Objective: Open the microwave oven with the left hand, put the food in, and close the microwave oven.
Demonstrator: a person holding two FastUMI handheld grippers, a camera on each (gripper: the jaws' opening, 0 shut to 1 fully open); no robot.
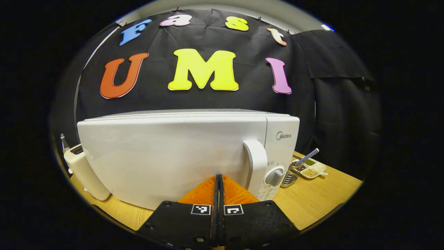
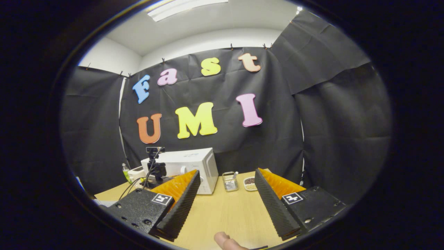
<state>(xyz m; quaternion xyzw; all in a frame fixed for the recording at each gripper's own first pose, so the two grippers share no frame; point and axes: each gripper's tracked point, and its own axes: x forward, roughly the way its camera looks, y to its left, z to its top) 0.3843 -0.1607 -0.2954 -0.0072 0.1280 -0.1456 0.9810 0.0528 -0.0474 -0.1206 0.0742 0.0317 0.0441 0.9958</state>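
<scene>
My left gripper [image 1: 219,180] has its two fingers pressed together with no gap and nothing between them. Its tips sit just in front of the lower part of the microwave [image 1: 180,156] door, left of the handle [image 1: 256,166]; I cannot tell whether they touch the door.

The door is closed. The handle is a white upright bar at the door's right edge. Right of it is the control panel with a grey dial [image 1: 274,176]. The microwave stands on a wooden table [image 1: 312,201].

Left of the microwave, just beside its corner, stands a cream toaster [image 1: 85,173]. Right of it, near the panel, is a wire rack [image 1: 289,177], and beyond that a white divided dish [image 1: 312,170] holding beans or grains, with a checked-handled spoon [image 1: 307,157] resting across it.

My right gripper [image 2: 224,192] is wide open and holds nothing. It hangs above the bare table [image 2: 222,215], well back from the microwave [image 2: 189,166]. In the right gripper view the microwave is at the far side of the table, behind my left finger [image 2: 180,199]. The other gripper [image 2: 156,168] shows in front of the microwave as a dark unit with trailing cables. The rack [image 2: 229,181] and the dish [image 2: 249,183] show between my fingers, far off. A fingertip [image 2: 225,241] shows at the bottom edge of the view.

I cannot identify the food in either view.
</scene>
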